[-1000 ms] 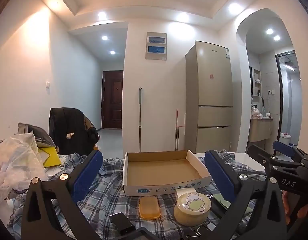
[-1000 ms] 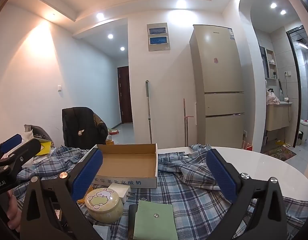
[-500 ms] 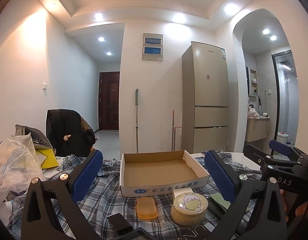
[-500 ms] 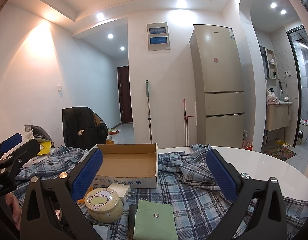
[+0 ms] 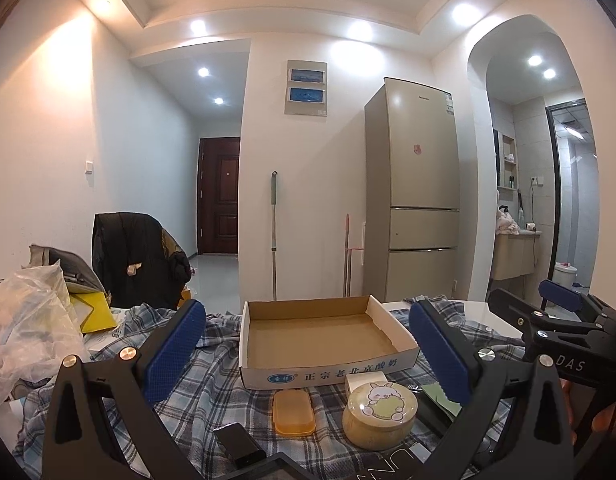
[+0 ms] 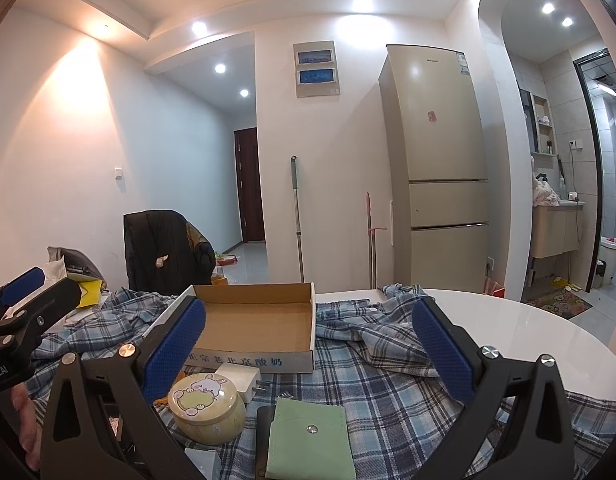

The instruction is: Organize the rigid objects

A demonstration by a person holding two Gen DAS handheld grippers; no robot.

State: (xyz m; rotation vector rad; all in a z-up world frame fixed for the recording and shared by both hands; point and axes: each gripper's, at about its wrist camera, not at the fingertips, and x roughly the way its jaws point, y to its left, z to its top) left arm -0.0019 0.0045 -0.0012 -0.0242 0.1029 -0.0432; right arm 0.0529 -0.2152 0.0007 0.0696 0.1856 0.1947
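Both tongs, left (image 5: 308,354) and right (image 6: 310,356), gape wide, holding nothing.

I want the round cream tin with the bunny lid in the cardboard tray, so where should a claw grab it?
Grip the round cream tin with the bunny lid across its curved side wall below the lid, from above. It stands upright, and the orange soap-like box lies apart on one side, so the left claw, open, probably fits.

1. White charger block (image 5: 366,382): mostly hidden behind round cream rabbit-lid tin (image 5: 380,415).
2. Flat black slab (image 5: 239,445): partly cut off by left view's bottom edge.
3. Green snap pouch (image 6: 311,438): bottom cropped in right view.
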